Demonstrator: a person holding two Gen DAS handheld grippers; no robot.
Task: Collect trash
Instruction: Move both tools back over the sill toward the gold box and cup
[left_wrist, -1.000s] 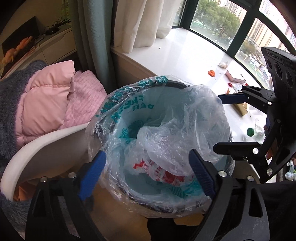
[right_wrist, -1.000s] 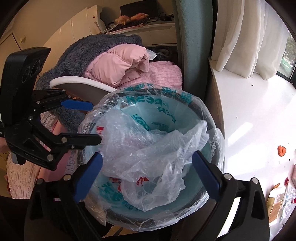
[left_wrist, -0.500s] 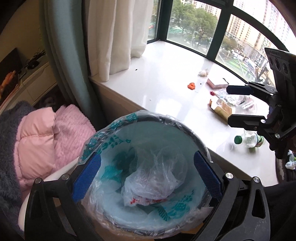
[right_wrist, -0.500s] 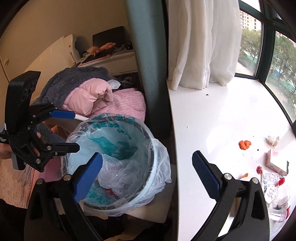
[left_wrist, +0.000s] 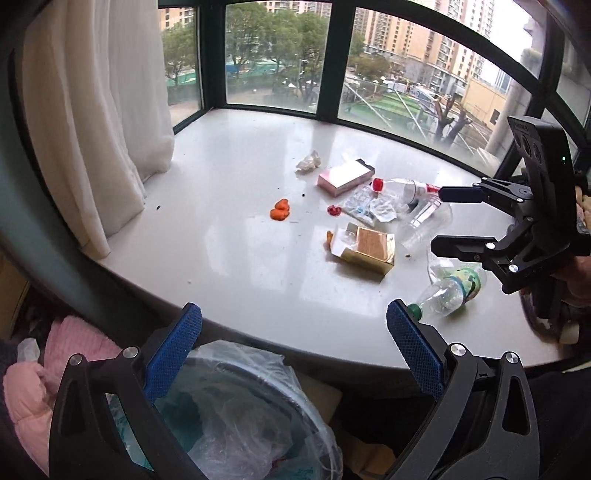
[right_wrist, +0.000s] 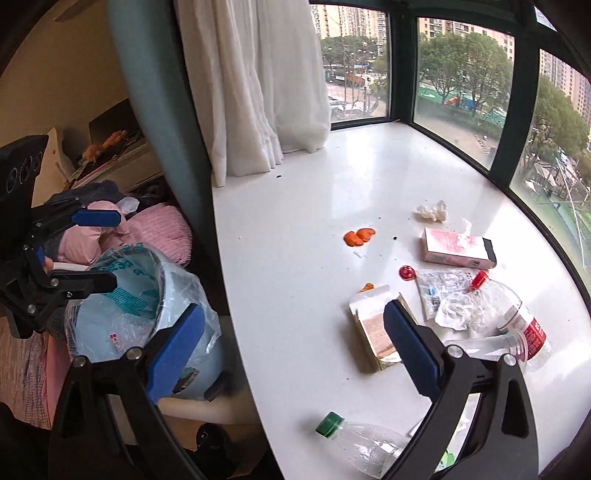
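Trash lies on the white window ledge (left_wrist: 229, 206): orange peel (left_wrist: 280, 209), a crumpled tissue (left_wrist: 308, 162), a pink box (left_wrist: 345, 177), a gold carton (left_wrist: 364, 249), clear wrappers (left_wrist: 369, 206), a red-capped bottle (left_wrist: 402, 188) and a green-capped bottle (left_wrist: 447, 291). The lined bin (right_wrist: 125, 299) stands below the ledge's left edge. My left gripper (left_wrist: 293, 354) is open and empty above the bin. My right gripper (right_wrist: 291, 347) is open and empty over the ledge's near edge, beside the gold carton (right_wrist: 373, 328).
White curtains (right_wrist: 255, 85) hang at the ledge's far left. Pink and grey bedding (right_wrist: 147, 229) is piled on a chair behind the bin. Windows (left_wrist: 280, 55) ring the ledge's far side.
Both grippers have swung up and right, from over the bin to facing the ledge. The plastic bag that was at the bin's mouth now lies inside it.
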